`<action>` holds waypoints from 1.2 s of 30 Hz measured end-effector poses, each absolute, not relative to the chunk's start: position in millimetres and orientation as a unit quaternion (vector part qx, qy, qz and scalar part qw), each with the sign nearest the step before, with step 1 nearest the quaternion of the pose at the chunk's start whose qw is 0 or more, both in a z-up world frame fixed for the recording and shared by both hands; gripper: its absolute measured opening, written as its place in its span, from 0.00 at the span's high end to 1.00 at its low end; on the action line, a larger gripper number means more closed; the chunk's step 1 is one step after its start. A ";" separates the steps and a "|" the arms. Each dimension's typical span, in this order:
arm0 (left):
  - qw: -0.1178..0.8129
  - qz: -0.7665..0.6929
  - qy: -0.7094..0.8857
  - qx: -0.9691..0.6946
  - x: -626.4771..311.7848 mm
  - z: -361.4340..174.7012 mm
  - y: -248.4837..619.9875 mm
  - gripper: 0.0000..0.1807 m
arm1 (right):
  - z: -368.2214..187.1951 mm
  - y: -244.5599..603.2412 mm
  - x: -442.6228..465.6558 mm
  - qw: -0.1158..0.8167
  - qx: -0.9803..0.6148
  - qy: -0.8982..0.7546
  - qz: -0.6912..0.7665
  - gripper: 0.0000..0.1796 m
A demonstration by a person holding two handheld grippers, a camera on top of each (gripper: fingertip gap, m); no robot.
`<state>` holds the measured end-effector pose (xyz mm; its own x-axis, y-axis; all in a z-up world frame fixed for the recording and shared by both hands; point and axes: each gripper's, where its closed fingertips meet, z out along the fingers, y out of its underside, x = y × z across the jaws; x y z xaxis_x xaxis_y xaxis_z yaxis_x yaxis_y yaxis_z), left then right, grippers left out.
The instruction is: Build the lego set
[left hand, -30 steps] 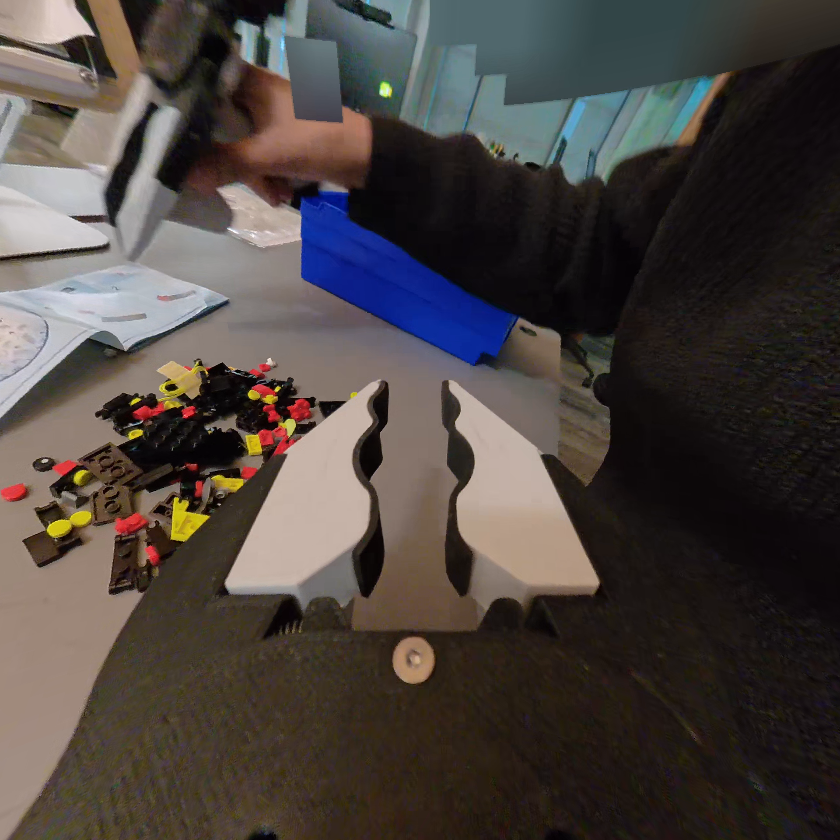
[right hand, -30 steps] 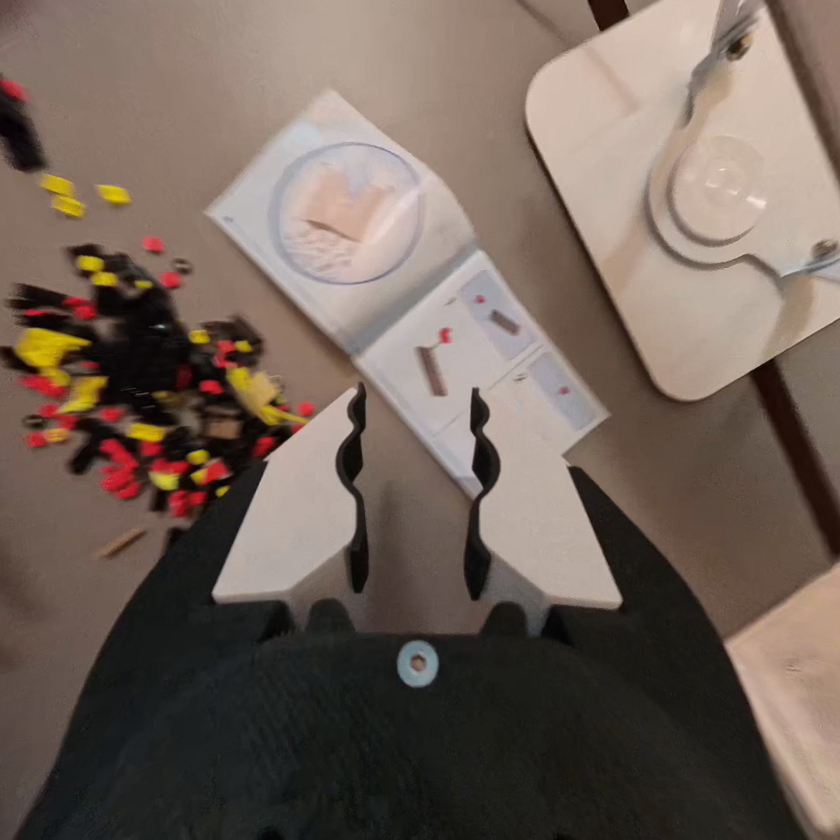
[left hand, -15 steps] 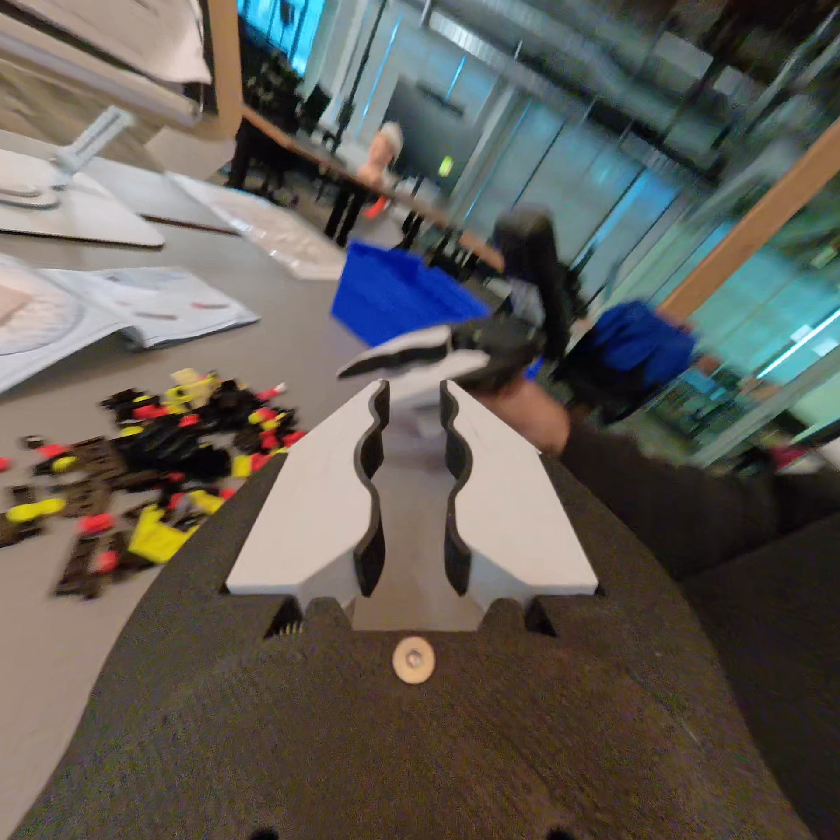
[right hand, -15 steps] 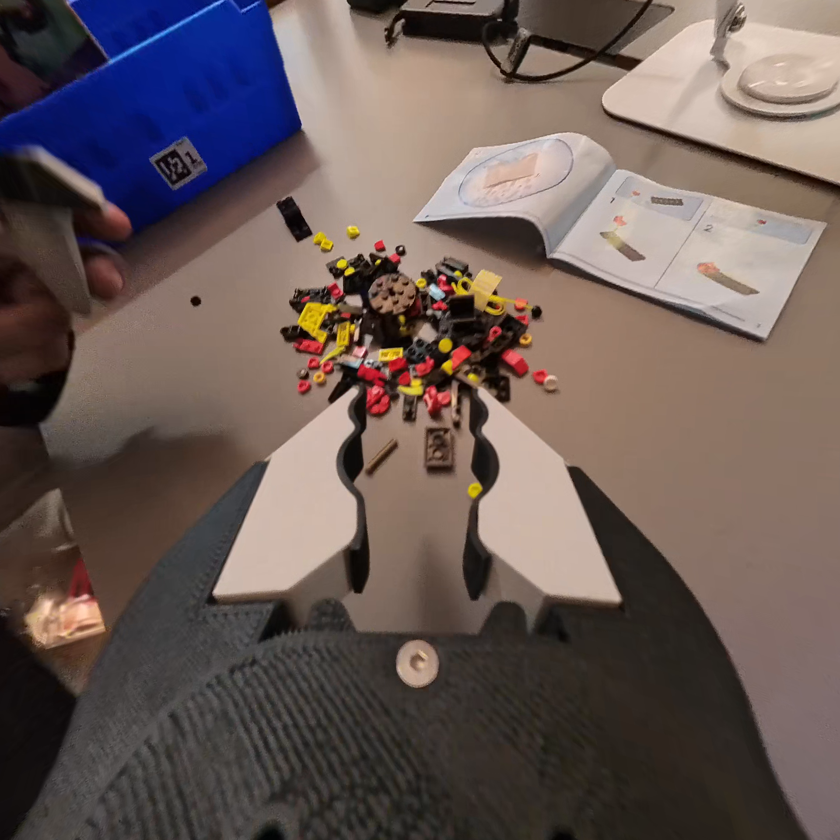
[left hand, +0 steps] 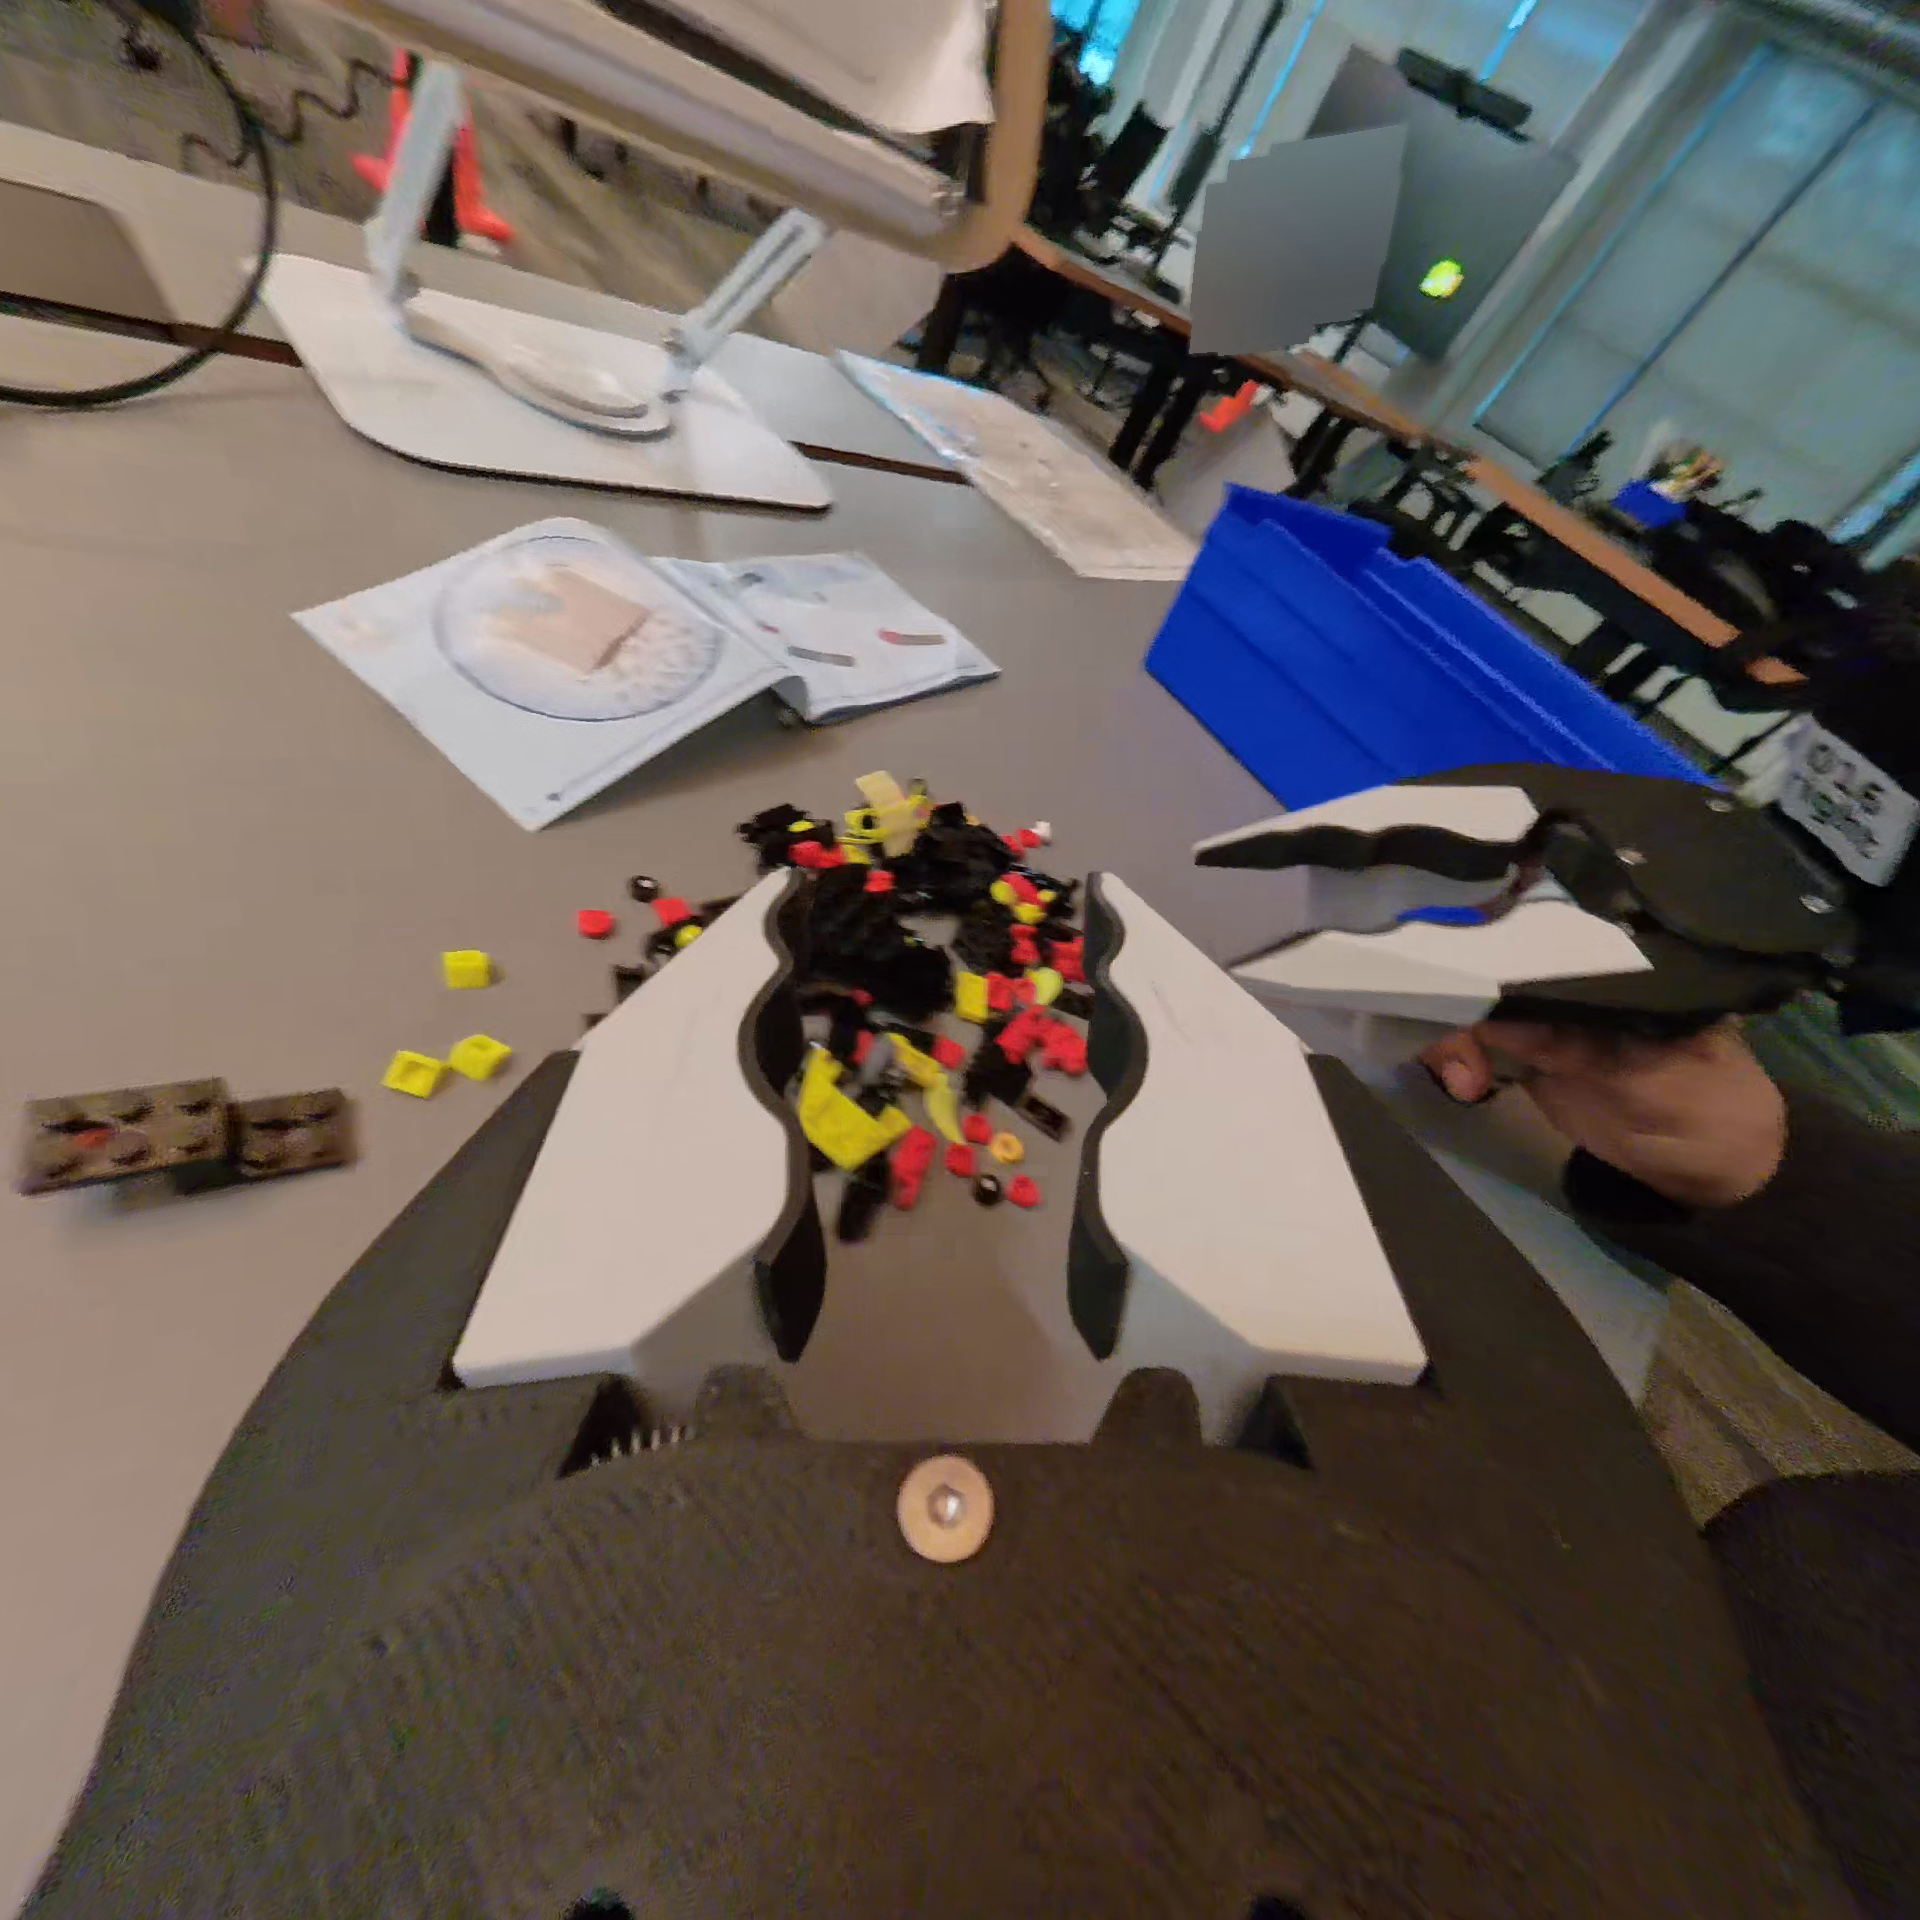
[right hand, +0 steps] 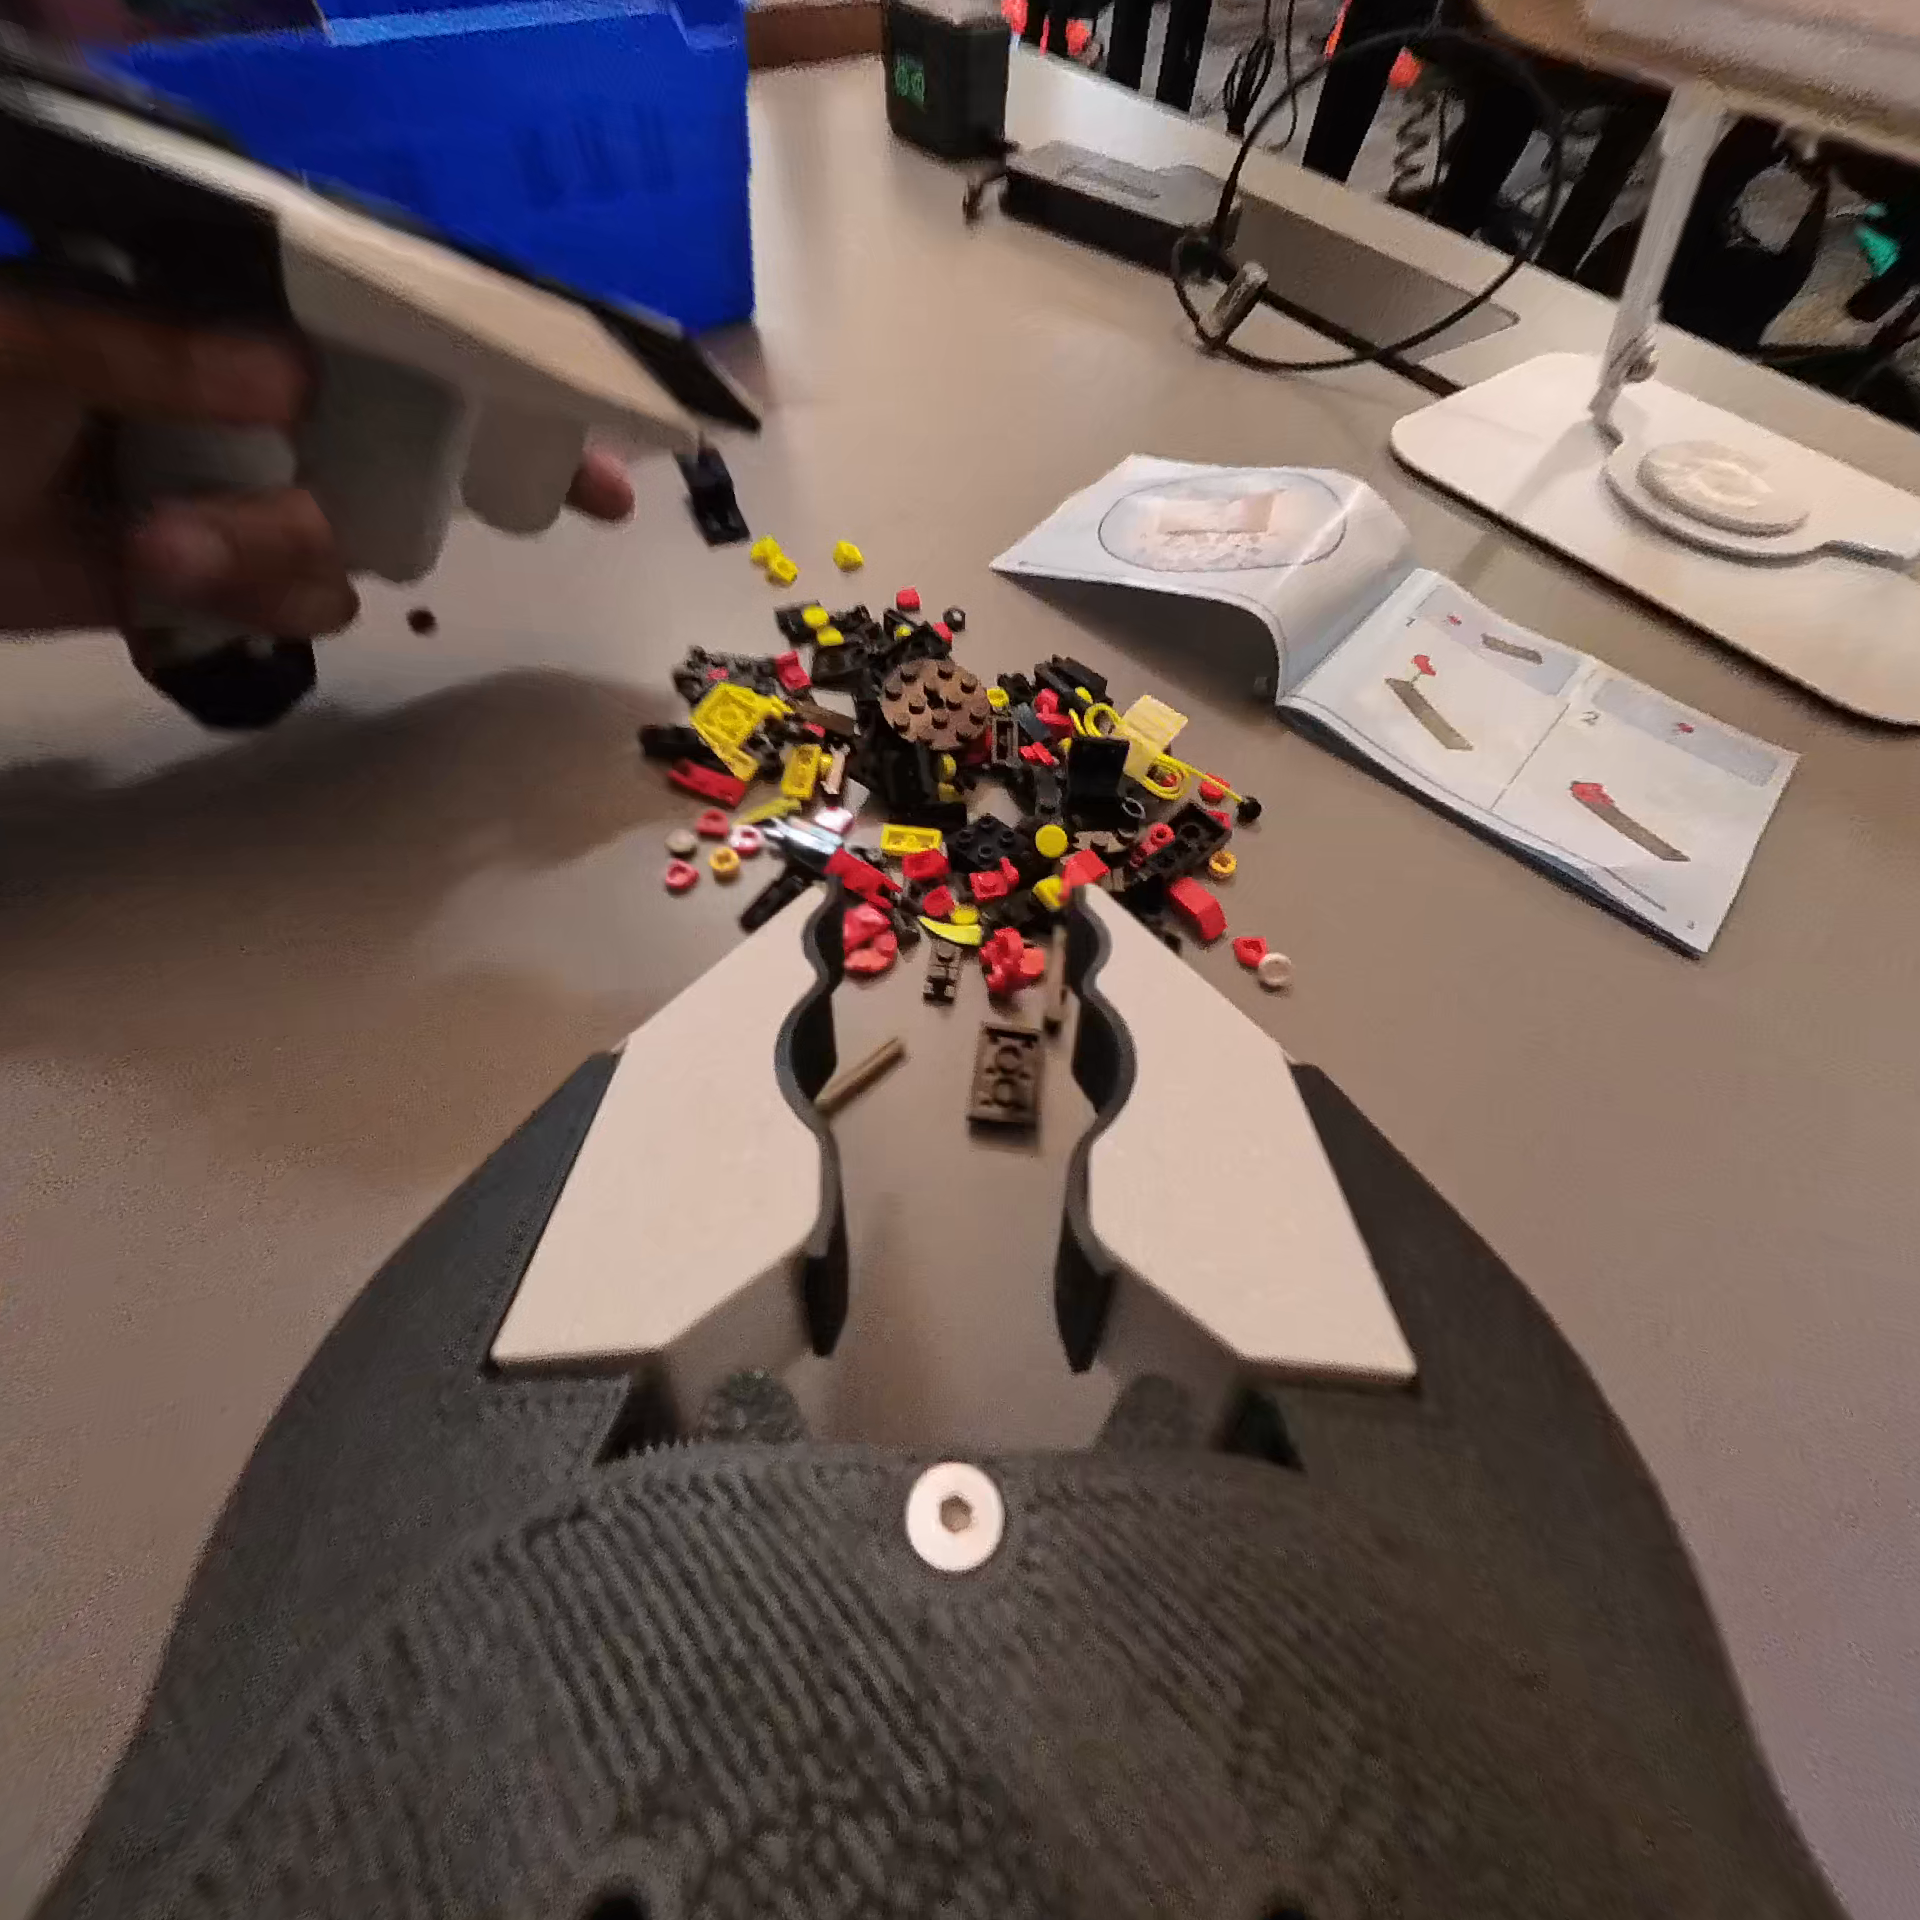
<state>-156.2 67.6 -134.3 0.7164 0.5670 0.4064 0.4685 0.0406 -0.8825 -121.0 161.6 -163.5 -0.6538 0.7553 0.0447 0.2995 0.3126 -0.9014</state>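
A pile of small black, red and yellow lego pieces [left hand: 914, 966] lies on the grey table [left hand: 208, 831]; it also shows in the right wrist view [right hand: 935, 769]. My left gripper [left hand: 940, 894] is open and empty, just above the near side of the pile. My right gripper [right hand: 951, 914] is open and empty, its tips at the pile's near edge. A dark brown plate [right hand: 1006, 1075] and a tan bar [right hand: 862, 1070] lie between the right fingers. The open instruction booklet [right hand: 1403, 665] lies beyond the pile. Each gripper shows in the other's view, the right [left hand: 1221, 914] and the left [right hand: 717, 405].
A blue bin [left hand: 1403, 665] stands beside the pile. Dark brown plates [left hand: 177, 1132] and loose yellow bricks [left hand: 447, 1060] lie left of it. A white monitor stand base [right hand: 1714, 520], a black cable [right hand: 1351, 343] and a black device [right hand: 945, 73] are farther back. The dark brown plate [right hand: 1006, 1075] lies some 5 cm from my right tips, 15 cm from my left tips. To the tan bar [right hand: 862, 1070]: right tips about 5 cm, left tips about 12 cm.
Both grippers have swung round to point down at the lego pile from opposite sides. The left gripper's jaws stand wider apart than before.
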 end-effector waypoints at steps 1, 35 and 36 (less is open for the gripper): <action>0.609 0.043 -0.383 -0.694 -166.0 -135.6 65.6 0.70 | -168.3 162.9 -125.6 0.240 -0.337 -0.783 0.464 0.77; 0.522 0.132 -0.287 -0.792 -222.1 -149.9 75.0 0.80 | -217.6 177.2 -119.2 0.102 -0.303 -0.891 0.321 0.88; 0.526 0.125 -0.294 -0.788 -222.4 -149.5 73.7 0.80 | -217.7 176.6 -119.8 0.104 -0.300 -0.893 0.319 0.89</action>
<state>-222.4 73.7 -149.5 0.7964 0.5942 0.1124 0.3318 -0.2739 -0.9027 -119.8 176.6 -217.7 -0.7986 0.6019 -0.0049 0.4689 0.6169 -0.6321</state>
